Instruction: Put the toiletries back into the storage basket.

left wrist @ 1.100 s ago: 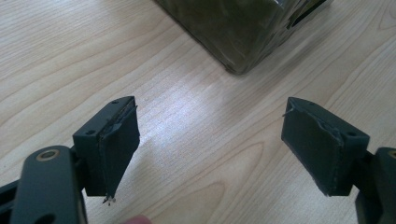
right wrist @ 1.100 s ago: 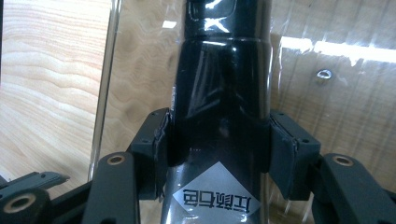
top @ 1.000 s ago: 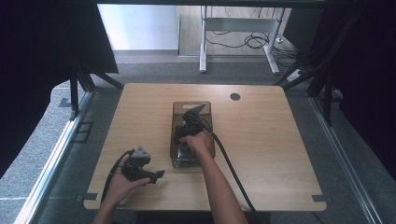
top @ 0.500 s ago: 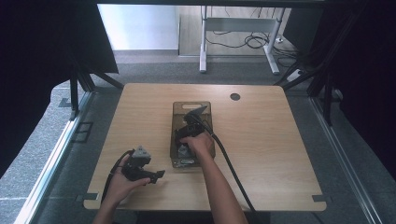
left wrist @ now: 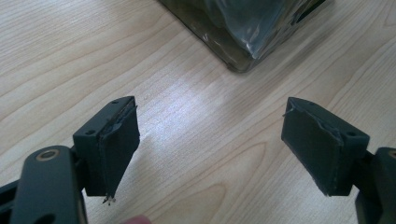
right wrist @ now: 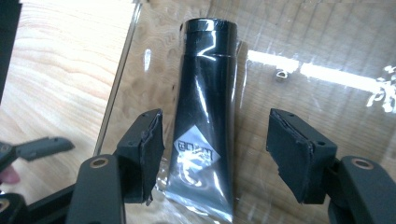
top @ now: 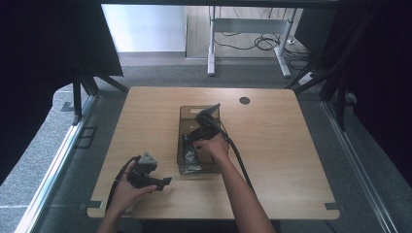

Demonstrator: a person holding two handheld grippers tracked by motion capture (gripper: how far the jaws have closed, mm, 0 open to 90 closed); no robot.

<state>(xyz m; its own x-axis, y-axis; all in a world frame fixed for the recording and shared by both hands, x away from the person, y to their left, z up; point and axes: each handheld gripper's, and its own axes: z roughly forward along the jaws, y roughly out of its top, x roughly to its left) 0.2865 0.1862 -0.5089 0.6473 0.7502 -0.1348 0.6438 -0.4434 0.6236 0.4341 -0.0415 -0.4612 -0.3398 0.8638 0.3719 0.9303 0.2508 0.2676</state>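
A black tube (right wrist: 205, 116) lies flat on the bottom of a clear smoky tray (top: 183, 127), which stands near the middle of the wooden counter (top: 291, 145). The cap of the tube points away from the right tongs (right wrist: 215, 149). These tongs hang just above the tube, and their jaws have just been opening; now they are released, with the tube lying between them but not pressed by the pads. The left tongs (left wrist: 210, 144) rest near the front left corner of the counter, also released, with nothing between the jaws, and a corner of the tray is just ahead of them.
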